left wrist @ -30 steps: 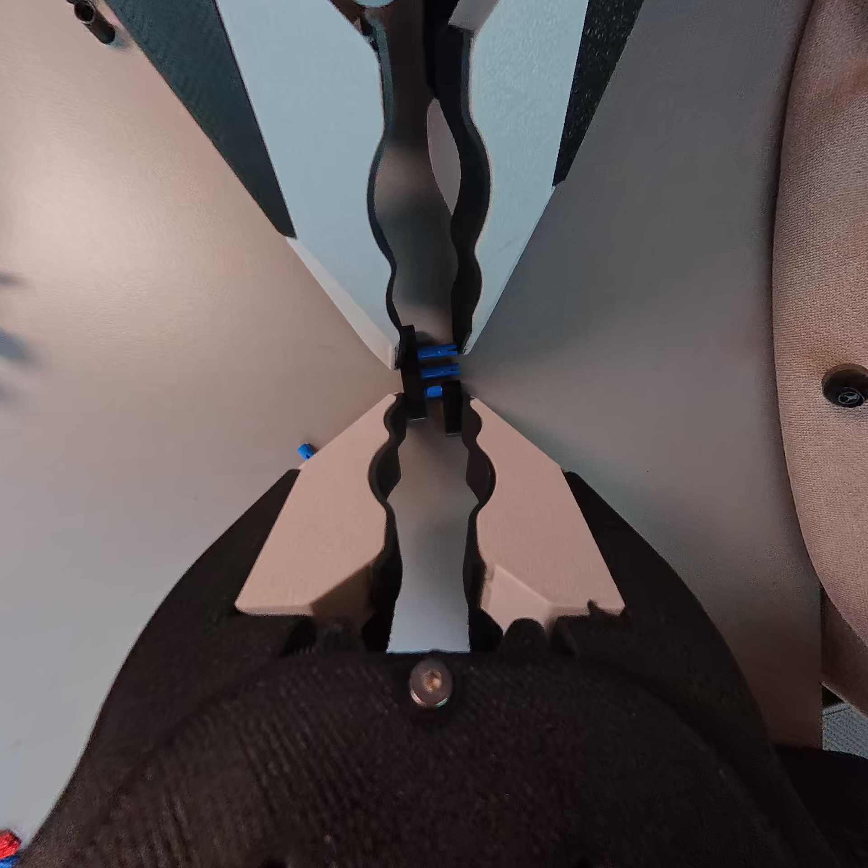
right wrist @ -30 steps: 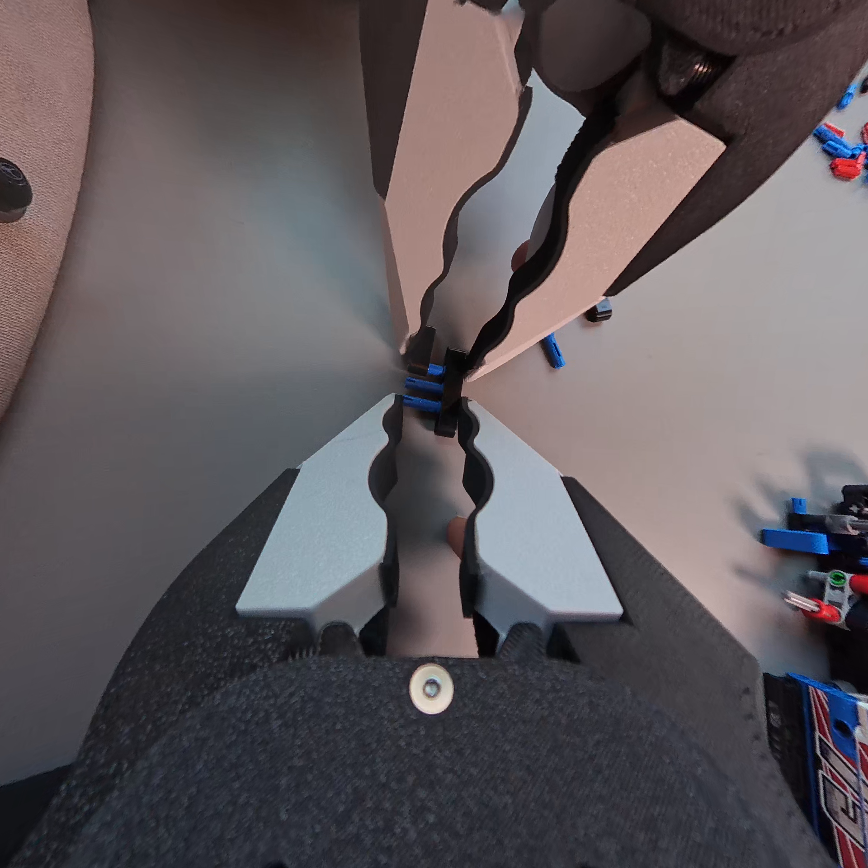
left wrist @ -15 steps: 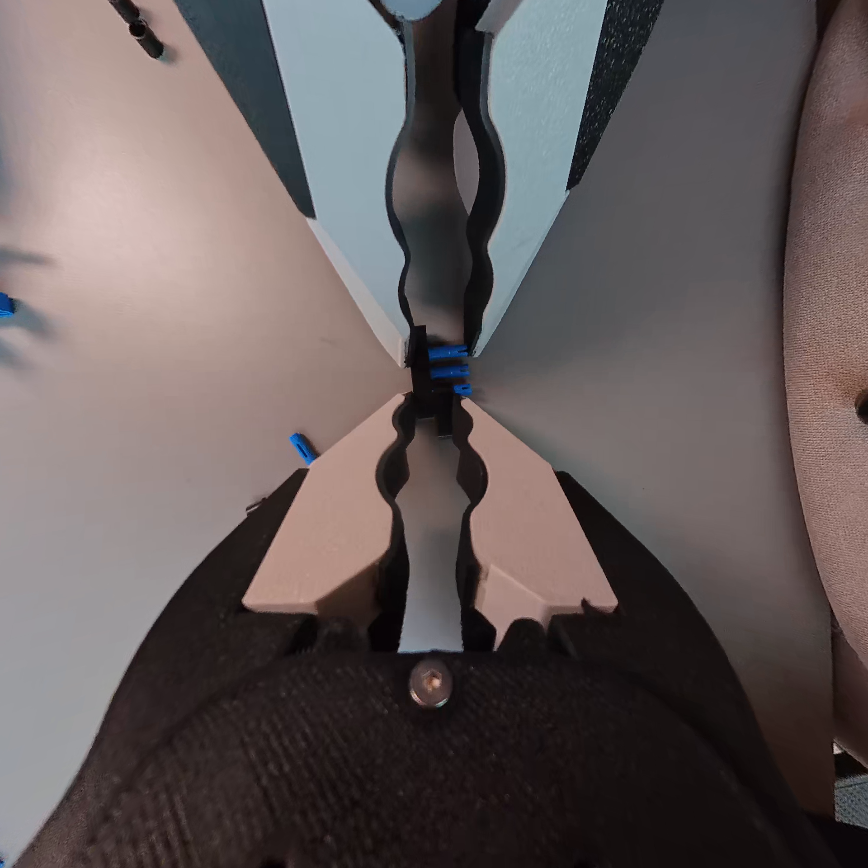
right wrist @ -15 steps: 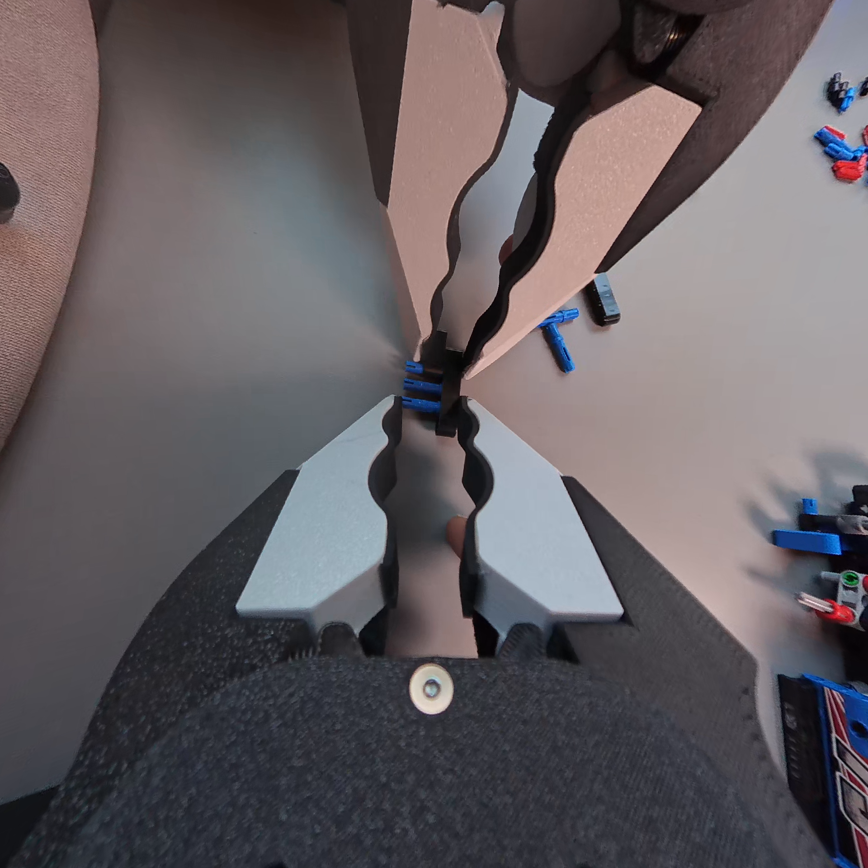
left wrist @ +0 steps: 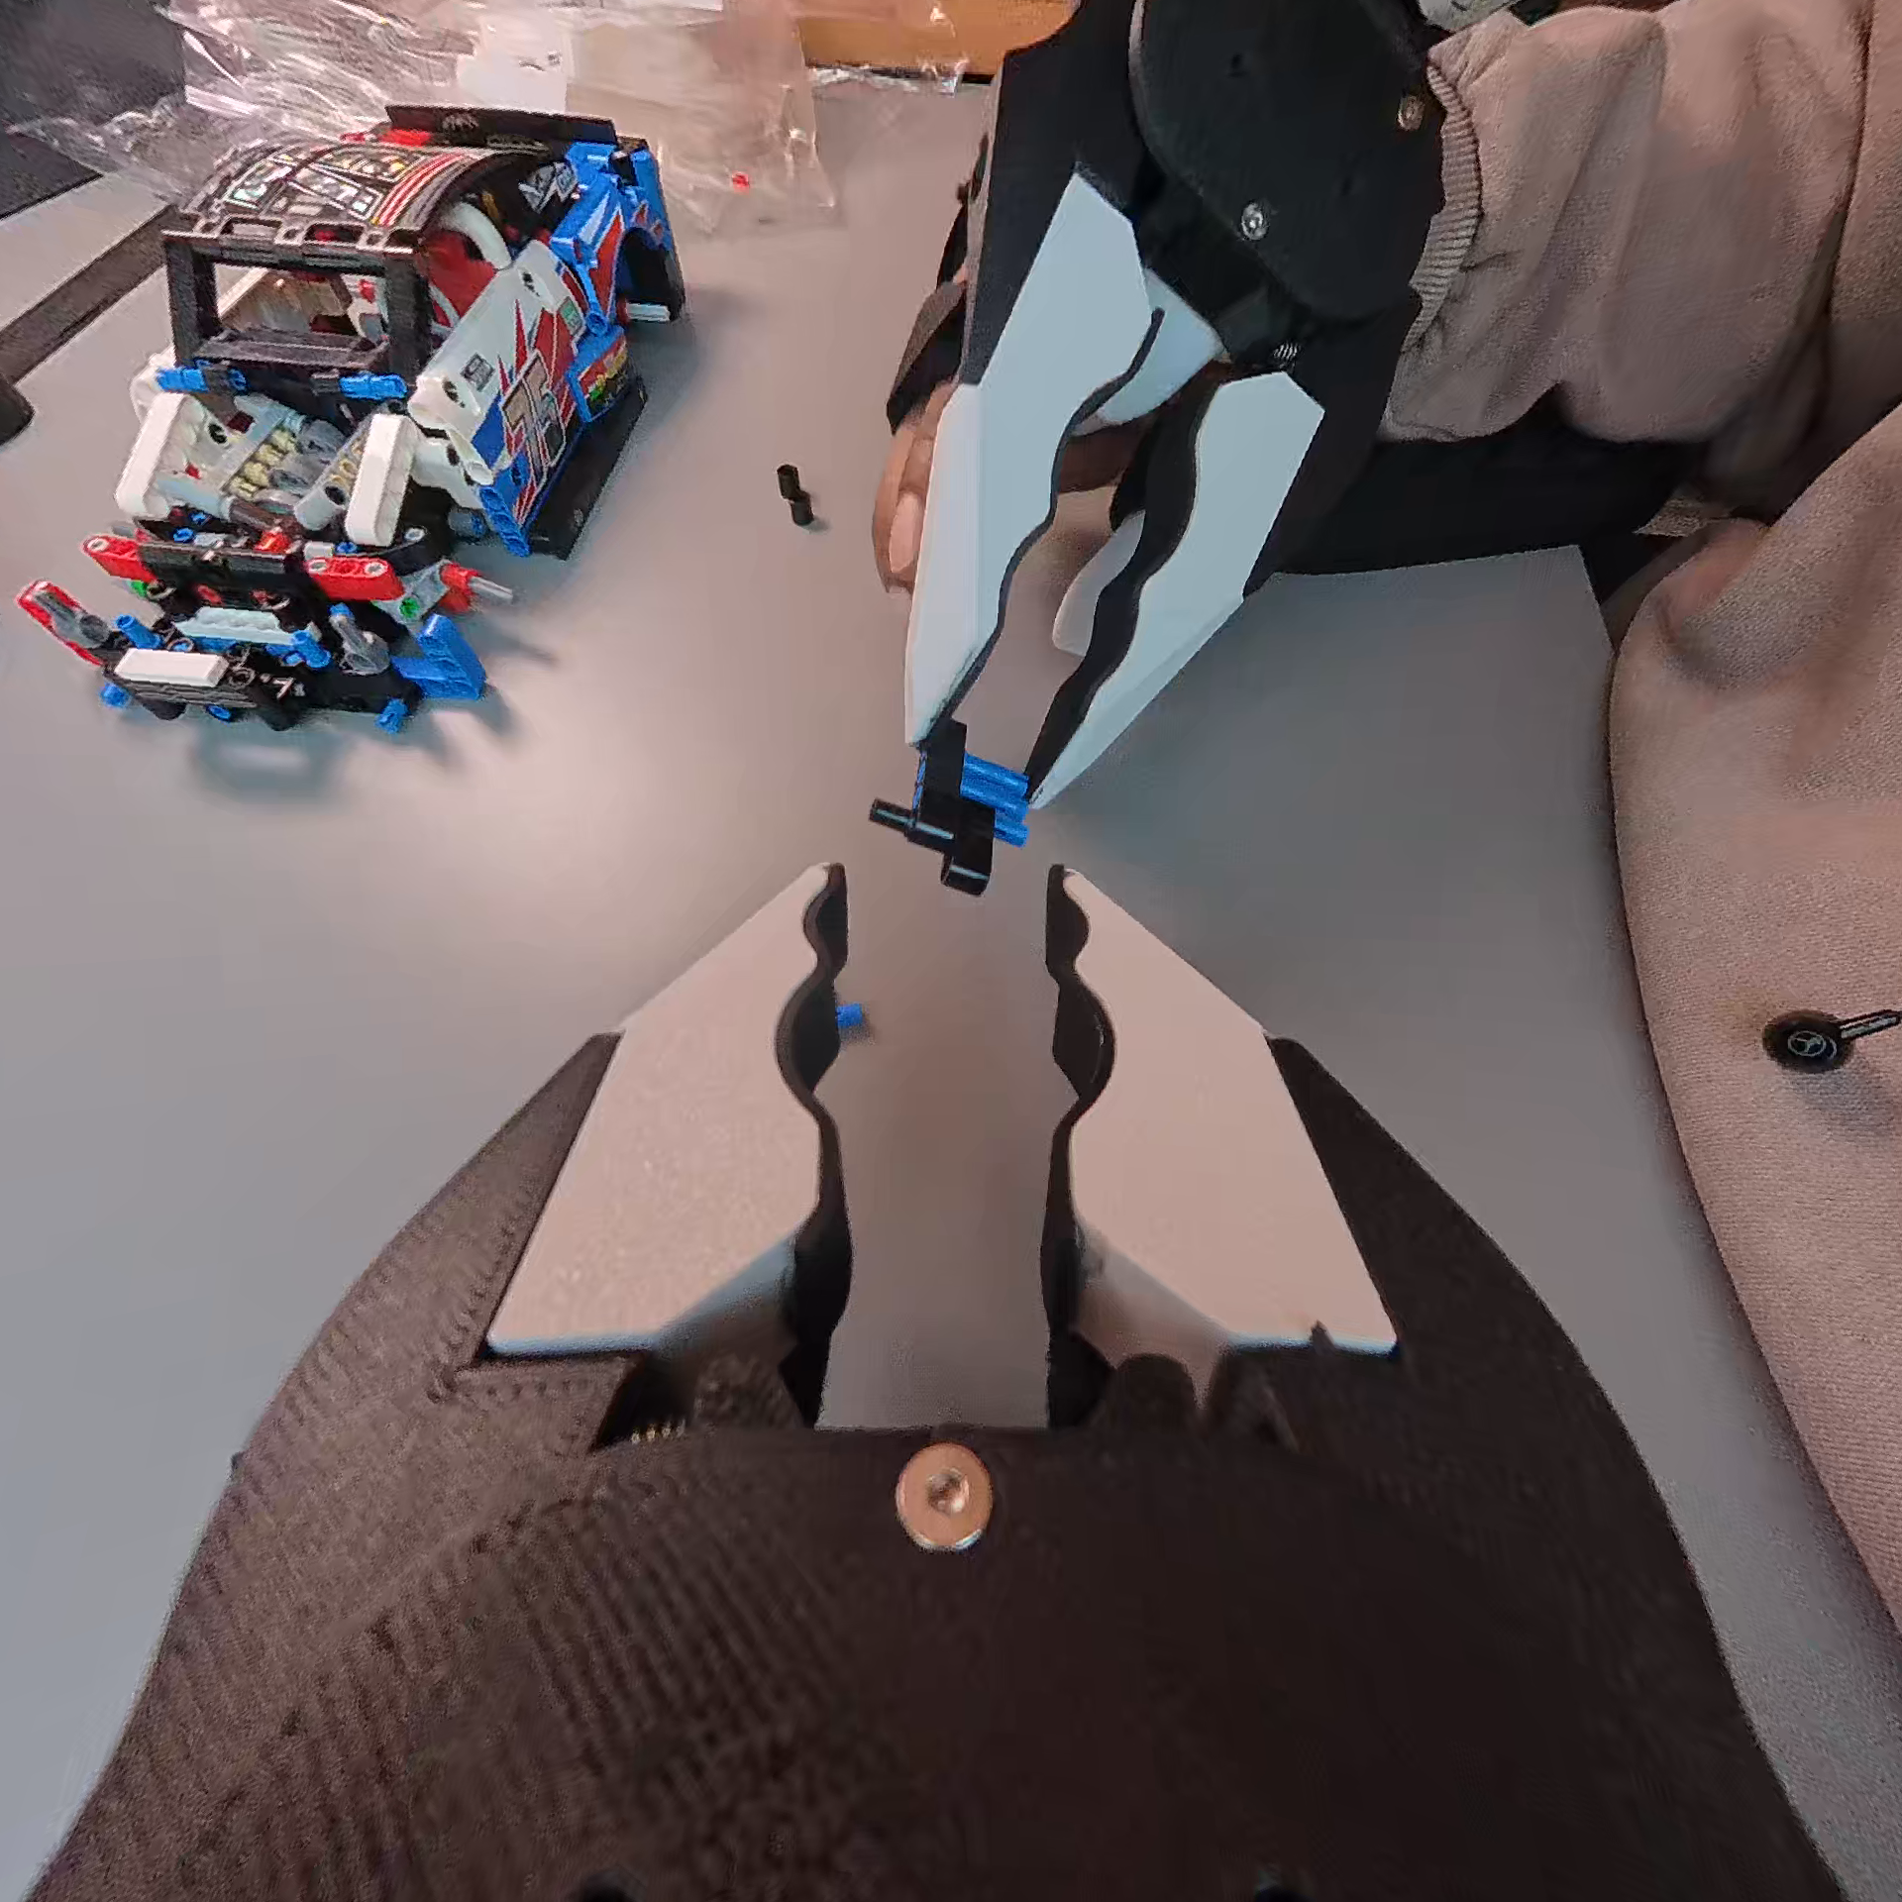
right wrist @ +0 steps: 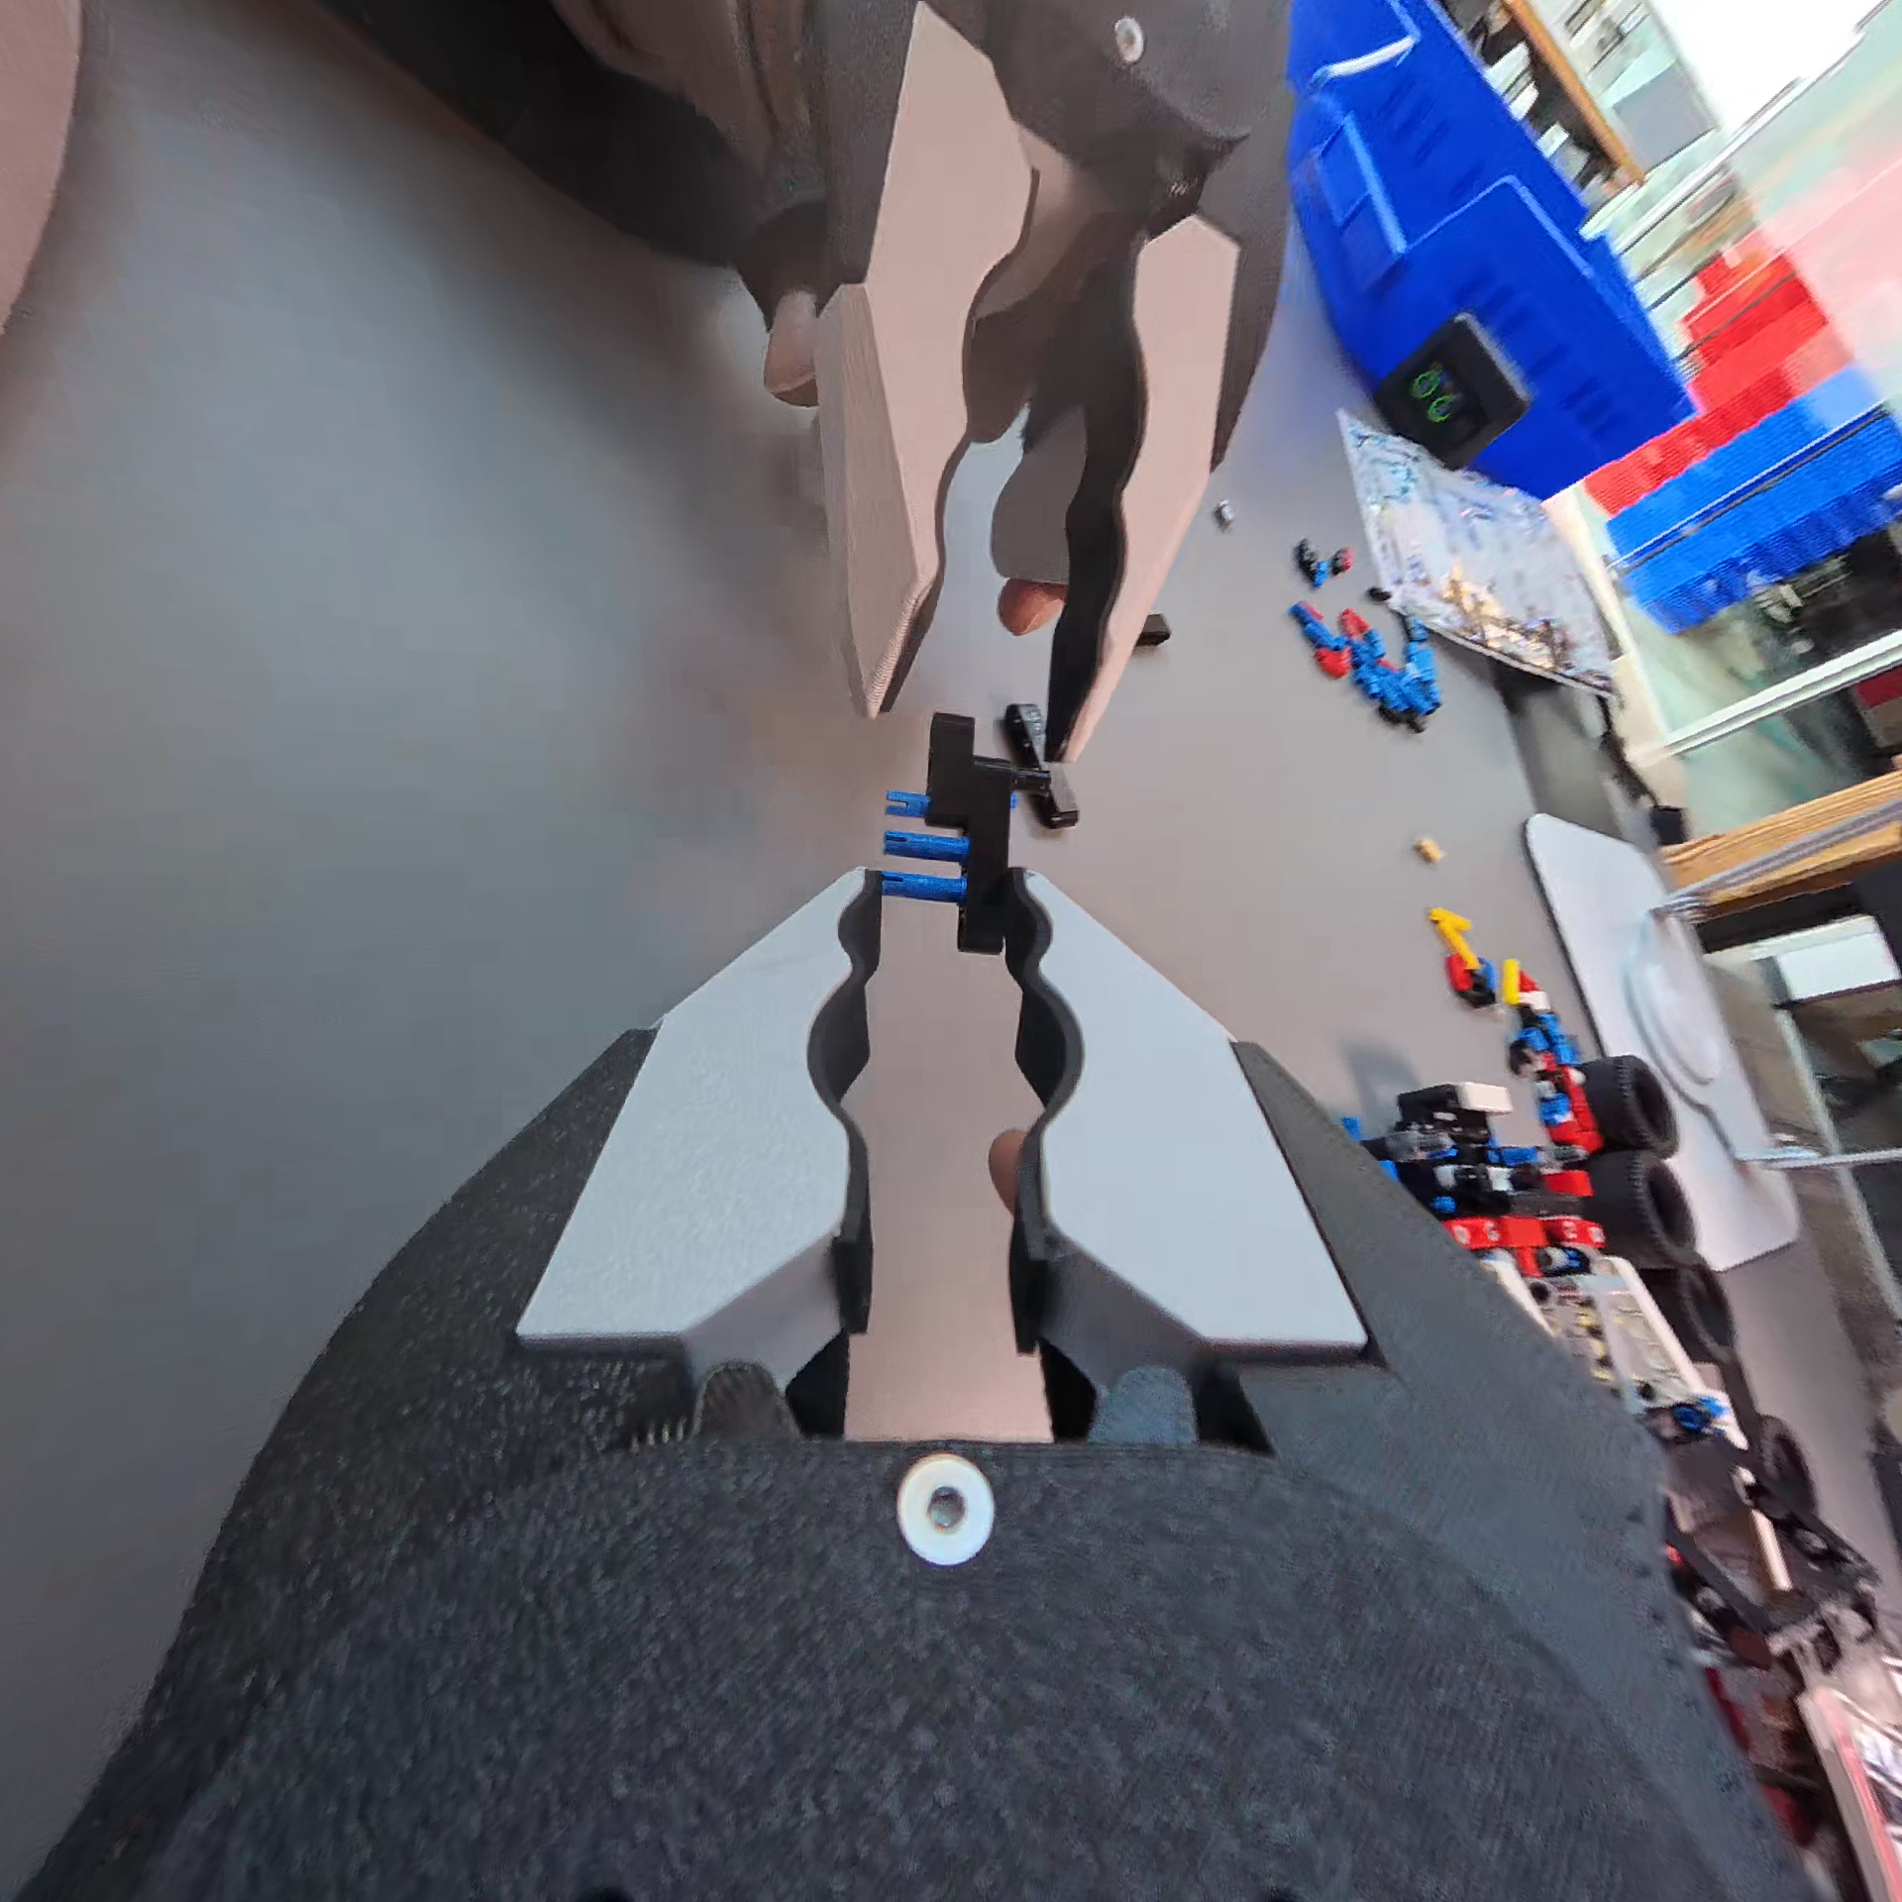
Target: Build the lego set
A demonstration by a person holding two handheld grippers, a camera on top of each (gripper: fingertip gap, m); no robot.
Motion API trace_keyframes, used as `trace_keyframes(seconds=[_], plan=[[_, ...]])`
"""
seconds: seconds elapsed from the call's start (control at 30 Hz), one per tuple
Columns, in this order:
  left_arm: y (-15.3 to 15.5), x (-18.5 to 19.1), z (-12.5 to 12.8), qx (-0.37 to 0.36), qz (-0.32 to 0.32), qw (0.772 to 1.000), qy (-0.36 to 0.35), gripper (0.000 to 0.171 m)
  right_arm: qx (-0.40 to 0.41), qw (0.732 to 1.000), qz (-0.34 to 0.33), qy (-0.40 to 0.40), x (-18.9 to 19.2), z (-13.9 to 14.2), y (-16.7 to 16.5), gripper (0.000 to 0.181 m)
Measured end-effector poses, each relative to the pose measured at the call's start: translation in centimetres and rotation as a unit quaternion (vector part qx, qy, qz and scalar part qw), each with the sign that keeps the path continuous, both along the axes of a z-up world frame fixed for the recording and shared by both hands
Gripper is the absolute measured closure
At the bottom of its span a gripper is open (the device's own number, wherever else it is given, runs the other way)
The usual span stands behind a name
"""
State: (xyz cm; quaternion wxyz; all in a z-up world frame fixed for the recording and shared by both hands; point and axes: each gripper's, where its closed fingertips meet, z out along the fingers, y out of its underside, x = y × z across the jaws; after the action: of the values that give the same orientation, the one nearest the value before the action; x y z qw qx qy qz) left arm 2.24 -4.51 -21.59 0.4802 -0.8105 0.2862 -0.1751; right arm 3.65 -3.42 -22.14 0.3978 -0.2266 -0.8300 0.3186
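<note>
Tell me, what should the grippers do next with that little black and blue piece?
Probably carry it to the car. The right hand-held gripper alone grips the black piece with blue pins; the left hand-held gripper is open and apart from it.

Both views bright, evenly lit from overhead. Soft shadows under car (left wrist: pixel 391 340) on table (left wrist: pixel 309 978), upper left of left view. Strong wide-angle distortion: edges bend, near gripper body looms large at bottom. Left view sharp at centre, slight blur along bottom edge. Right view smeared at right edge and upper right; window (right wrist: pixel 1832 134) overexposed, washed white; bins (right wrist: pixel 1462 237) soft.
</note>
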Motion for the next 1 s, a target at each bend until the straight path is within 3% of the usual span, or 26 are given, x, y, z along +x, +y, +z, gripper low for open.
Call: trace_keyframes(seconds=[0.37, 0.9, 1.0], plan=[[0.4, 0.2, 0.6, 0.033, 0.005, 0.999, -0.017, 0.163, 0.012, 0.999, -0.012, 0.045, -0.7, 1.1, 0.0, 0.159], [0.2, 0.1, 0.3, 0.008, 0.015, 0.998, -0.054, 0.163, -0.069, 0.998, -0.013, 0.005, -0.3, 1.1, -0.3, 0.159], [0.3, -0.2, -0.9, -0.004, 0.026, 1.0, -0.01, 0.164, -0.091, 0.995, -0.018, -0.027, -0.1, 0.8, -0.1, 0.159]])
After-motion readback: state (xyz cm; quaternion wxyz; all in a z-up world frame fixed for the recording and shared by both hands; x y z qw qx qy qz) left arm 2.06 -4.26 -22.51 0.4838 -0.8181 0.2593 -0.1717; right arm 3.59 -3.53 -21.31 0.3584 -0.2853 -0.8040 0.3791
